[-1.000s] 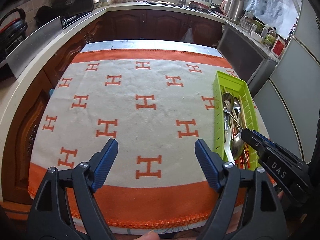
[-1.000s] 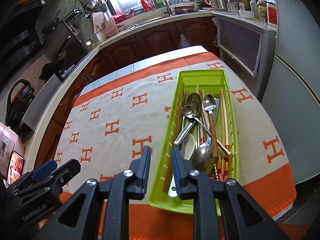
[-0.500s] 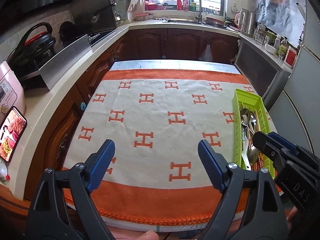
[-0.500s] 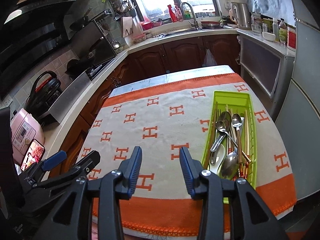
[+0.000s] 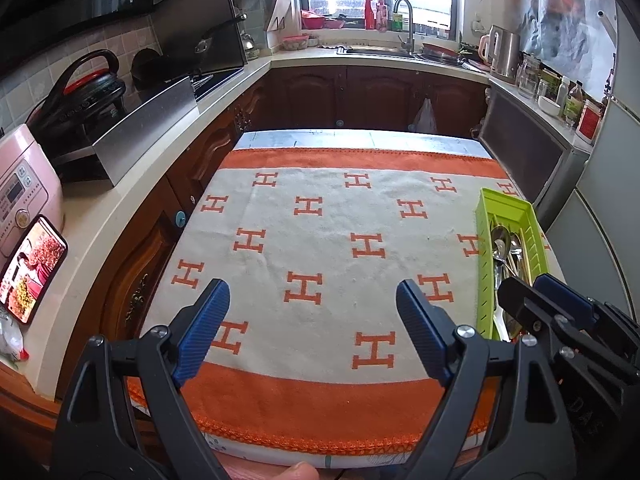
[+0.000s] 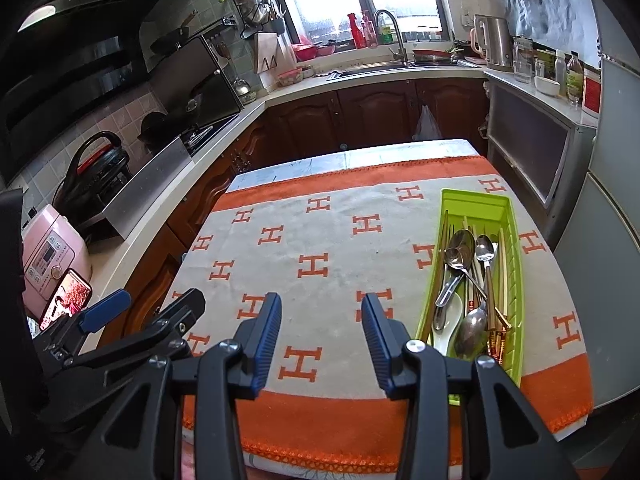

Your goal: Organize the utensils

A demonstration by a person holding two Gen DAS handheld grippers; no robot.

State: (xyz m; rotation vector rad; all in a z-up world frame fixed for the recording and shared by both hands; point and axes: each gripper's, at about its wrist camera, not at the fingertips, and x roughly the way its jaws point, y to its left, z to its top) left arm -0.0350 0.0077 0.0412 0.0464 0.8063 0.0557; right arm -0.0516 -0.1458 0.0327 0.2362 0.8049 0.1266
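Apparently finished: utensils [image 6: 468, 280] lie together in green tray [image 6: 472, 202] at cloth's [image 6: 328, 240] right. Left gripper [image 5: 312, 320] spread wide, empty; right gripper [image 6: 320, 320] parted, empty. Next: none evident.

We are seeing a pink rice cooker [image 5: 24, 196], a lit phone [image 5: 32, 264], a steel kettle [image 6: 494, 42], a sink tap [image 6: 390, 34].

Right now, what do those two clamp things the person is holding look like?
Both are matte black plastic frames with silver screws. The left gripper and right gripper each end in two fingers faced with ribbed blue pads. The right one carries faint raised letters on its side.
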